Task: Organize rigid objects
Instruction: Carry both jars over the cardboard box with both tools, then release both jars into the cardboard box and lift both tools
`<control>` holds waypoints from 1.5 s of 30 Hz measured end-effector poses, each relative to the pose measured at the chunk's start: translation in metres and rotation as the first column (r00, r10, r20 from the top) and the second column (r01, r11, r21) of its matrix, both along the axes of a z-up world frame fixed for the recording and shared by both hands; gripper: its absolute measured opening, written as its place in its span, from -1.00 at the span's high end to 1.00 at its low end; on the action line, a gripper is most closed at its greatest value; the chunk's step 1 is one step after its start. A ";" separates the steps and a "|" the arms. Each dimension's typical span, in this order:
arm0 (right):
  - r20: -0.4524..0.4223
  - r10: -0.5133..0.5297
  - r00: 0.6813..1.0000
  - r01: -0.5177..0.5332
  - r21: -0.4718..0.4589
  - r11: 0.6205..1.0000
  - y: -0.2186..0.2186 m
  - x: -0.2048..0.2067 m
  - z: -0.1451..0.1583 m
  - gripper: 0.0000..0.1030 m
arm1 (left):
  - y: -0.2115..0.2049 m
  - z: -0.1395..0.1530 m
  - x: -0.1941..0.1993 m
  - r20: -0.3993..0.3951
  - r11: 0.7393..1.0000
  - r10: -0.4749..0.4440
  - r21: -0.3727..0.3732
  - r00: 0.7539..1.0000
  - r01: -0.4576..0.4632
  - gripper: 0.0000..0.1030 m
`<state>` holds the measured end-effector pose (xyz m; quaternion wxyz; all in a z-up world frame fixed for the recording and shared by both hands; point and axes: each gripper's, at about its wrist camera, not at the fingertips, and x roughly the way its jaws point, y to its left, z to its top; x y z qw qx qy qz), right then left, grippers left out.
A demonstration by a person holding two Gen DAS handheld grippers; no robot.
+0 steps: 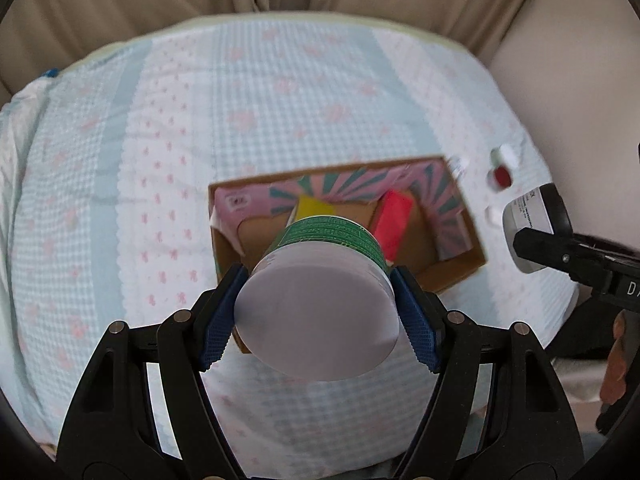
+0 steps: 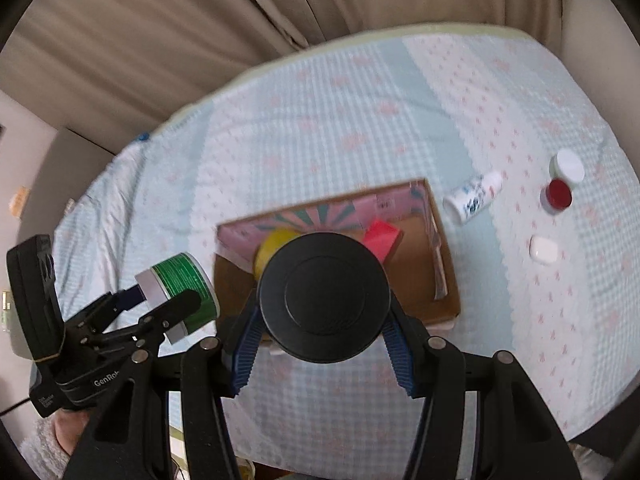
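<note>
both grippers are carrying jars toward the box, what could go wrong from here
1. The box is small and already holds a yellow block and a red block; two jars arriving together may bump each other or the blocks.
2. The left hand-held gripper pinches the green-labelled jar near its white end only, so it could tilt or slip.
3. The black-lidded jar hides the floor of the box from the right wrist camera, so its placement is hard to judge.

"GenRob" stands in white letters on the left tongs (image 2: 160, 304); print on the green-labelled jar (image 2: 182, 284) is unreadable.
</note>
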<state>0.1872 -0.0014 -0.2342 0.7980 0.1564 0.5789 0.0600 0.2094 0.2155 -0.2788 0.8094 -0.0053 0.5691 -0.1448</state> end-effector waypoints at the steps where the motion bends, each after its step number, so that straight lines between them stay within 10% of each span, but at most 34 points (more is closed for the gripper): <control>1: -0.020 0.003 1.000 -0.003 -0.017 1.000 0.002 0.003 -0.009 -0.01 | 0.000 -0.008 0.003 -0.013 1.000 -0.004 0.008 1.000 0.005 -0.37; 17: -0.263 -0.020 0.964 -0.005 -0.096 0.995 0.002 0.040 -0.143 -0.01 | -0.020 -0.114 0.023 -0.179 0.985 -0.088 0.129 0.980 0.112 -0.36; 25: -0.286 -0.051 0.957 0.019 -0.112 0.993 -0.010 0.047 -0.154 -0.02 | -0.023 -0.119 0.033 -0.204 0.980 -0.122 0.129 0.971 0.151 -0.35; 27: -0.313 -0.058 0.948 0.030 -0.093 0.995 -0.013 0.048 -0.159 -0.02 | -0.023 -0.115 0.036 -0.210 0.986 -0.122 0.083 0.970 0.142 -1.00; 29: -0.307 -0.071 0.949 0.046 -0.088 0.995 -0.017 0.047 -0.160 -0.71 | -0.024 -0.110 0.036 -0.192 0.989 -0.118 0.070 0.974 0.133 -0.99; 31: -0.265 -0.082 0.961 0.060 -0.092 0.994 -0.020 0.044 -0.156 -1.00 | -0.027 -0.109 0.035 -0.198 0.988 -0.128 0.054 0.972 0.141 -0.99; 45: -0.196 -0.070 0.978 0.054 -0.087 0.995 -0.018 0.039 -0.130 -1.00 | -0.020 -0.082 0.014 -0.147 0.995 -0.071 0.055 0.986 0.080 -0.99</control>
